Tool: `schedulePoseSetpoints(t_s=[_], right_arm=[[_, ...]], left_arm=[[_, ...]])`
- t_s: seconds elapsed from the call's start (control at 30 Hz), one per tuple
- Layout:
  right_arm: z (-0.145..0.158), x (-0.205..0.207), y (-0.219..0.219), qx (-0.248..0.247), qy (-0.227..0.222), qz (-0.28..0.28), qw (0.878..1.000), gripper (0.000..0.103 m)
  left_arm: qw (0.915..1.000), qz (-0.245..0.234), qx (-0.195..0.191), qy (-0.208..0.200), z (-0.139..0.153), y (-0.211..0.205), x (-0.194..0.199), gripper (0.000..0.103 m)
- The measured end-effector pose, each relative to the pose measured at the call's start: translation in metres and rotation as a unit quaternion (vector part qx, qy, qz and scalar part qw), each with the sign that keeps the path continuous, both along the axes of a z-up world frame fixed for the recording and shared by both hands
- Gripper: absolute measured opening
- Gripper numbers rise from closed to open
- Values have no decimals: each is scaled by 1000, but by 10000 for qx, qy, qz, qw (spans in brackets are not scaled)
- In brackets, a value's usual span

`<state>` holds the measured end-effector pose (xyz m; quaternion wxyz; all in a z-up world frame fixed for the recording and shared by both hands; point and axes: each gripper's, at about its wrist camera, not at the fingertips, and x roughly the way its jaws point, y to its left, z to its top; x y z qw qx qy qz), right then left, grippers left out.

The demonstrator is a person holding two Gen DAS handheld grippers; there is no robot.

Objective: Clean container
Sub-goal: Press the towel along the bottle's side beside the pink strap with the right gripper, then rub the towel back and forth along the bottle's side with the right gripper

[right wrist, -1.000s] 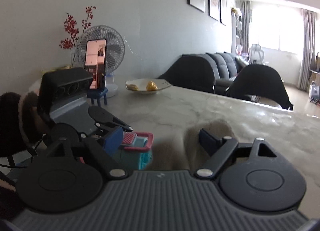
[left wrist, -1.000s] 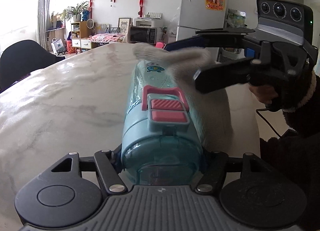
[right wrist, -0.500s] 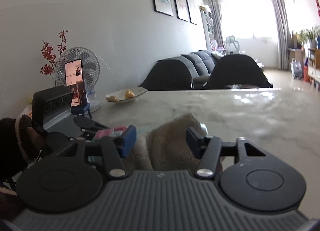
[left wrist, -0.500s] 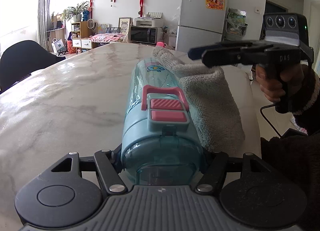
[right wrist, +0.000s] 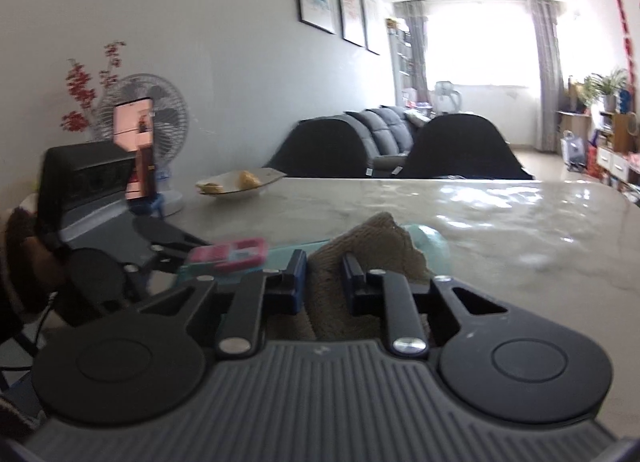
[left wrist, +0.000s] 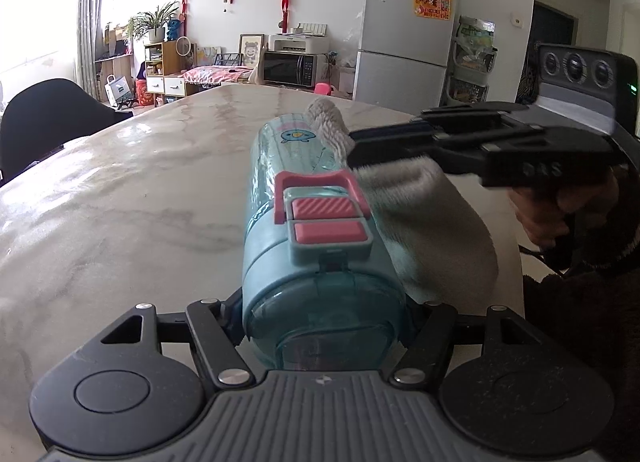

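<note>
Left wrist view: the left tool (left wrist: 324, 326) grips the lid end of a teal water bottle (left wrist: 308, 218) lying on its side on the marble worktop (left wrist: 120, 198), its base pointing toward 12 o'clock and its pink latch (left wrist: 324, 210) facing up. At 3 o'clock, the right tool (left wrist: 356, 150) reaches in over a beige towel (left wrist: 436, 230) draped against the bottle's side.

Right wrist view: the right tool (right wrist: 324, 282) is closing its jaws on a fold of the towel (right wrist: 368, 246); the bottle (right wrist: 424, 242) lies just beyond, and the left tool (right wrist: 168, 238) sits at 9 o'clock.
</note>
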<state>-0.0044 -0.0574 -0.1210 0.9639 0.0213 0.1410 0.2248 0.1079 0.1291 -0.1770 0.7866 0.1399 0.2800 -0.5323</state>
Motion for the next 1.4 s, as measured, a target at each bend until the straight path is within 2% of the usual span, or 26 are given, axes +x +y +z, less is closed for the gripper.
schedulePoseSetpoints(t_s=[0.2,0.53,0.67,1.13,1.4], right_arm=[[2,1,-2,14,-22,127,9999,19],[2,21,-30,267,285,-700,9968,19],[0,23,-31,294,347,-828,9955,19],[8,10,3,207,220,12,9995,19],[9,16,-2,196,183,-65,9996,18]], left_arm=[[10000,6,23,-33,0,1,0,69],[10000,4,37,-44,1,6,4,69],[10000,1,44,-53,1,6,5,69],[10000,1,42,-52,1,4,2,69],[10000,1,49,-59,1,3,0,69]])
